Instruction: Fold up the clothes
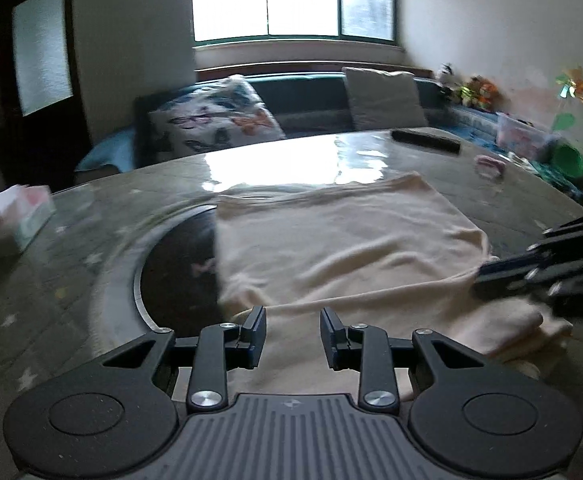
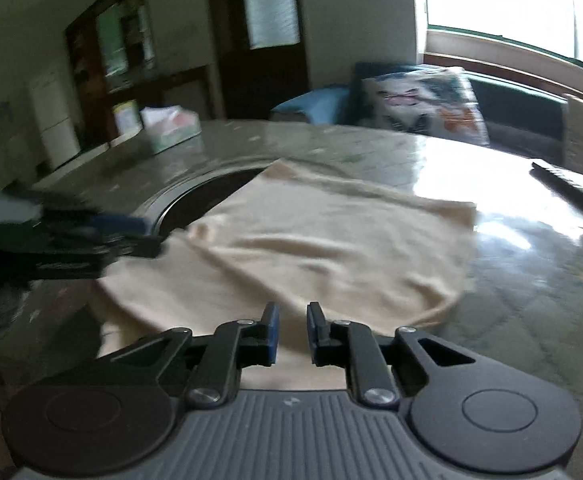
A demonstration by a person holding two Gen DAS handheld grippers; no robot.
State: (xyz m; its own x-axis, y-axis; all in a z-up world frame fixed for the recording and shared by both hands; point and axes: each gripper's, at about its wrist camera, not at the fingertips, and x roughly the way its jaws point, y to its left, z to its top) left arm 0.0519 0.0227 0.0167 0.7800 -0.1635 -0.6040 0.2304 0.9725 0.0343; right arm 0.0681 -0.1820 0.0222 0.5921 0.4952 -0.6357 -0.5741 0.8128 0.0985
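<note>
A cream garment (image 1: 343, 248) lies spread on the table, partly folded, with a doubled layer at its near right. In the right wrist view the same garment (image 2: 323, 240) stretches ahead of the fingers. My left gripper (image 1: 292, 314) is open just above the garment's near edge, nothing between its fingers. My right gripper (image 2: 289, 309) is open too, over the near hem. The right gripper (image 1: 547, 268) also shows, blurred, at the garment's right edge in the left wrist view. The left gripper (image 2: 91, 236) shows blurred at the cloth's left side in the right wrist view.
The glossy table (image 1: 91, 272) has a dark round inset (image 1: 175, 272) partly under the cloth. A tissue box (image 1: 23, 216) stands far left, a dark remote (image 1: 425, 140) and a pink item (image 1: 489, 166) far right. A sofa with cushions (image 1: 219, 118) lies beyond.
</note>
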